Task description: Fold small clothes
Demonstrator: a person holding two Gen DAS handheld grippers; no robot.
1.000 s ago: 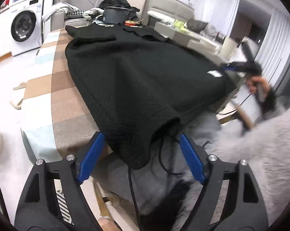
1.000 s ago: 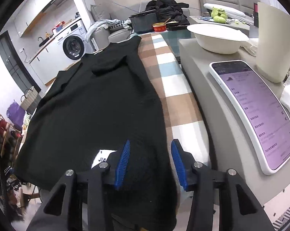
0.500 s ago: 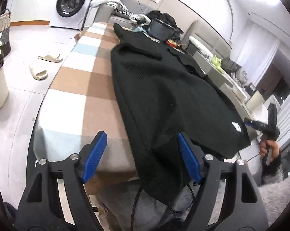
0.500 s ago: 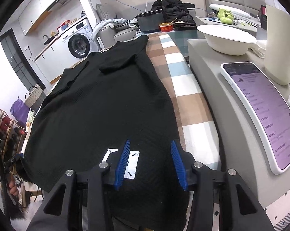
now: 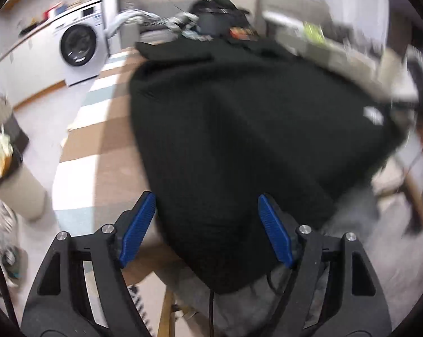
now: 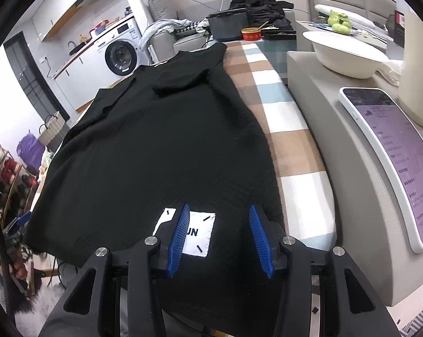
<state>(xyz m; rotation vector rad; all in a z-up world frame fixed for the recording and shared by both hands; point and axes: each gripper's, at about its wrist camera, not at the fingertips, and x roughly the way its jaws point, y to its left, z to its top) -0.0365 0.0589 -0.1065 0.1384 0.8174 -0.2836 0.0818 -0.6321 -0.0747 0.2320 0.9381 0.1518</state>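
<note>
The left gripper (image 5: 205, 224), jaws apart and holding nothing, straddles the near-left hem corner of the black ribbed knit garment (image 6: 160, 151), which runs lengthwise along the checked table (image 6: 290, 129), overhanging its near edge.

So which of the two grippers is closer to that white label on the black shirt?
Right. The right gripper hovers directly over the white label at the near hem of the black shirt. The left gripper is at the shirt's opposite near corner.

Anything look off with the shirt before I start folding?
The black shirt lies mostly flat on the checked table, but its near hem hangs over the table edge and one sleeve is already folded across the chest. Nothing spilled or damaged.
</note>
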